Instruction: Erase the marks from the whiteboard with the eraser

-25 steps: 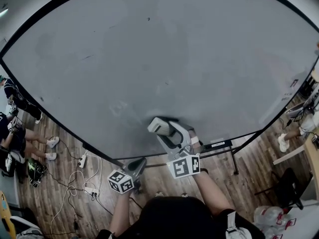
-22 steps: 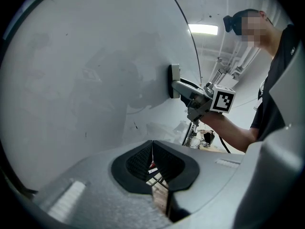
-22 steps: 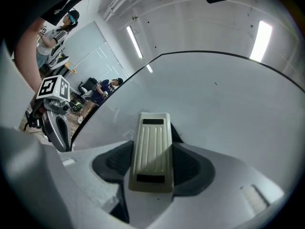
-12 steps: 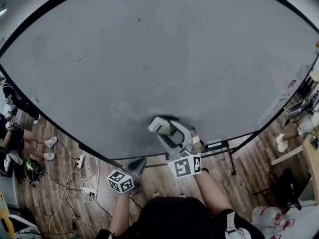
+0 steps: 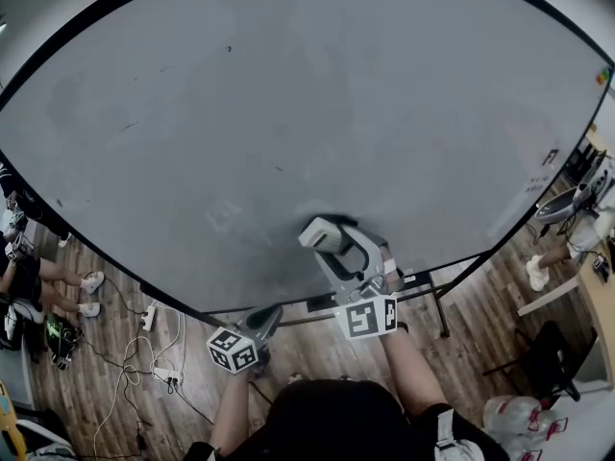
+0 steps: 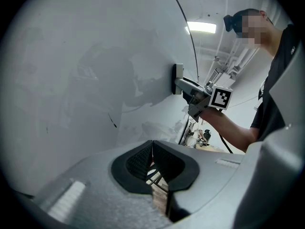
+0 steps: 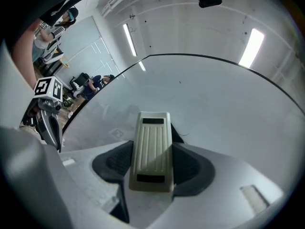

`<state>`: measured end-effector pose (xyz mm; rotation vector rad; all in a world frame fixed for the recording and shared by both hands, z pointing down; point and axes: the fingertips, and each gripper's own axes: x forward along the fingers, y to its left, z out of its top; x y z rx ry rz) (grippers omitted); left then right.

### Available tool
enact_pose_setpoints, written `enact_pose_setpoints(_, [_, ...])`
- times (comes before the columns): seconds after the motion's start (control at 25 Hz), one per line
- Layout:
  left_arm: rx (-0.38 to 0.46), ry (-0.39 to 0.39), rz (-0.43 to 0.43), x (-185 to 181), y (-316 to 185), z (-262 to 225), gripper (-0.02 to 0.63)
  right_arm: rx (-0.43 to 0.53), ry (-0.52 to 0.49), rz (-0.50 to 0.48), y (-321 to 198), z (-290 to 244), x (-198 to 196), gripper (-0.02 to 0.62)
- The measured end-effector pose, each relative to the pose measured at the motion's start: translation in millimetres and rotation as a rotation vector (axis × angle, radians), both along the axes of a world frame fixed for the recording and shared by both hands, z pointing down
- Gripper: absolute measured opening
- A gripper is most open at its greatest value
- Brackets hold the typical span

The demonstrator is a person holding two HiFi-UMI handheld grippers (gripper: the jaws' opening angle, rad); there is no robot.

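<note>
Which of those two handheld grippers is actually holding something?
The right gripper: its jaws clamp the cream ribbed plastic eraser against the grey whiteboard. The left gripper, lower down, is shut with nothing between its jaws.

No text can be read on the whiteboard (image 5: 317, 94) or elsewhere.

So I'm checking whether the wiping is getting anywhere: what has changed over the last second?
The right gripper has slid the eraser slightly to the right along the lower part of the whiteboard. Nothing was picked up or let go: the eraser stays clamped. The left gripper stays low, shut and empty, and the faint marks remain.
</note>
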<state>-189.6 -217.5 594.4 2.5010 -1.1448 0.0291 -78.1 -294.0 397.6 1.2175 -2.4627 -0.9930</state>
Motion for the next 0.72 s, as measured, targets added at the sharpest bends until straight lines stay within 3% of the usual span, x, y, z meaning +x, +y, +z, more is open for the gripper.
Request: enact_pose_setpoints(0.72, [-0.004,-0.006,0.049,30.3,-7.1,3.6,0.012,0.001,-0.026,0.131,-18.5,-4.2,72.8,0.255])
